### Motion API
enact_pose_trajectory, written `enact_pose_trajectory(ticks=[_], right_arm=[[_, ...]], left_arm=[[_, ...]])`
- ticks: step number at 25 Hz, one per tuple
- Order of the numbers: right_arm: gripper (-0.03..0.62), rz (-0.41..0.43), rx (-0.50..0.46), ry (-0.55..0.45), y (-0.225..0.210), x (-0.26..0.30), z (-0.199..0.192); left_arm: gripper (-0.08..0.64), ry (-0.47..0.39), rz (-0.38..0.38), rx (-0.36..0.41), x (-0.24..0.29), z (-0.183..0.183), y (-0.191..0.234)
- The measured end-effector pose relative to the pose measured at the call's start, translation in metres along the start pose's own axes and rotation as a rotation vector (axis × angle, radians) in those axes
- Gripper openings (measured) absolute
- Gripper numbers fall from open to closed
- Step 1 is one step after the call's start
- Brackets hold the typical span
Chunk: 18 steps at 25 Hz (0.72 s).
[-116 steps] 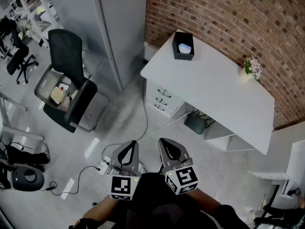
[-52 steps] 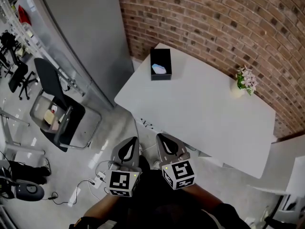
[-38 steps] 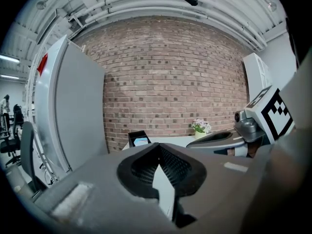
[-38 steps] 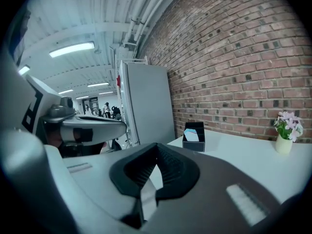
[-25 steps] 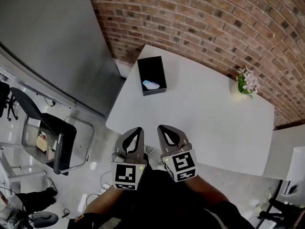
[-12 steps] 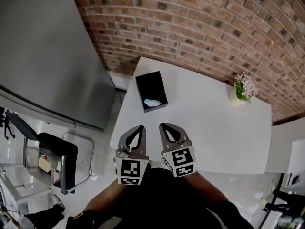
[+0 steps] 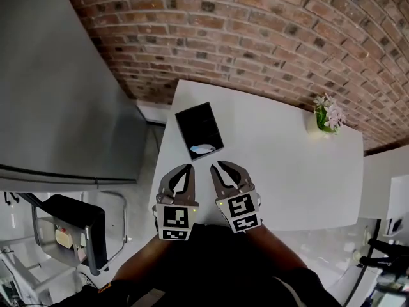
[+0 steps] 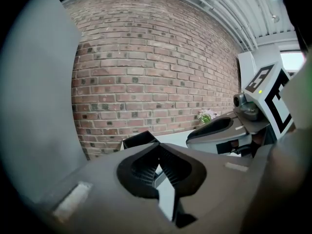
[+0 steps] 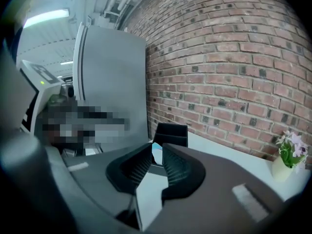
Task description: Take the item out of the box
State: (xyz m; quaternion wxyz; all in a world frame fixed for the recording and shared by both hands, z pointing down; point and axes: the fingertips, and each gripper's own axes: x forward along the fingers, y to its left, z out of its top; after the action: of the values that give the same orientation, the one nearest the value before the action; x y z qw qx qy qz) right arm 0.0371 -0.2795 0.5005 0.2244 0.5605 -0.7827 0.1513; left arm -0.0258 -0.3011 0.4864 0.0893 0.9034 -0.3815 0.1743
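A black open box (image 7: 199,128) stands at the left end of the white table (image 7: 287,171), with a pale item (image 7: 202,149) lying in its near end. Both grippers hover over the table's near edge, just short of the box. My left gripper (image 7: 185,169) is shut and empty, with the box (image 8: 140,139) ahead of it. My right gripper (image 7: 220,166) has just been opening: its jaws stand a little apart with nothing between them. In the right gripper view the box (image 9: 171,132) and the pale item (image 9: 156,154) show beyond the gap in the right gripper (image 9: 157,144).
A small potted flower (image 7: 326,115) stands at the table's far right, near the brick wall (image 7: 255,37). A tall grey cabinet (image 7: 57,88) rises left of the table. A black chair (image 7: 77,216) stands on the floor at lower left.
Both grippers have come forward from the floor side to above the table's near edge, closer to the box. The right gripper's jaws have parted; the left's stay together.
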Motion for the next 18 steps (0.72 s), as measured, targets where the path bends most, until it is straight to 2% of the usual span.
enact_pose_trajectory(ticks=[10,18], right_arm=[[0.127,-0.001,-0.032,0.099,-0.02,0.041,-0.024],[0.163,0.039,-0.08,0.171,-0.023,0.07,-0.044]], left_arm=[[0.005,0.041,-0.021,-0.02,0.038,-0.021,0.023],[0.005,0.056,-0.005,-0.046,0.06,-0.031,0.043]])
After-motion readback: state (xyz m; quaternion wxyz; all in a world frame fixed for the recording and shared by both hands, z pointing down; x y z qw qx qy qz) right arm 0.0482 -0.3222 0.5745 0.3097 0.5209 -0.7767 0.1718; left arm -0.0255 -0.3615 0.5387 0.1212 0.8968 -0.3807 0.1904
